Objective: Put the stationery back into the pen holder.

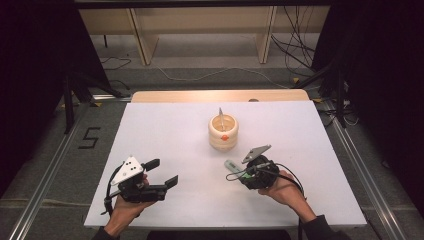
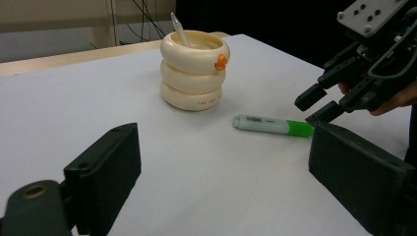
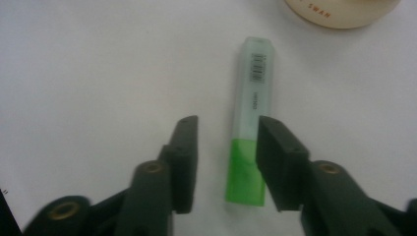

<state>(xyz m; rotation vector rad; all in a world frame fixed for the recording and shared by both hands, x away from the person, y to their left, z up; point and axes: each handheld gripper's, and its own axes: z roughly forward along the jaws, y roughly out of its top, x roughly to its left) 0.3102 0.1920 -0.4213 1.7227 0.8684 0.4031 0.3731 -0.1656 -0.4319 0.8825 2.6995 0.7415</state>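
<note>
Lying flat, the highlighter point(image 3: 248, 128) points its green cap point(image 3: 245, 172) toward the open right tool point(image 3: 223, 147).

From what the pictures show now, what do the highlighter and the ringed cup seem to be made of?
The highlighter looks like plastic: a cloudy, see-through barrel with a printed barcode and an opaque green end. The ringed cup seems glazed ceramic or glossy plastic, hard to tell which: smooth cream surface with soft highlights and an orange beak-like knob.
</note>
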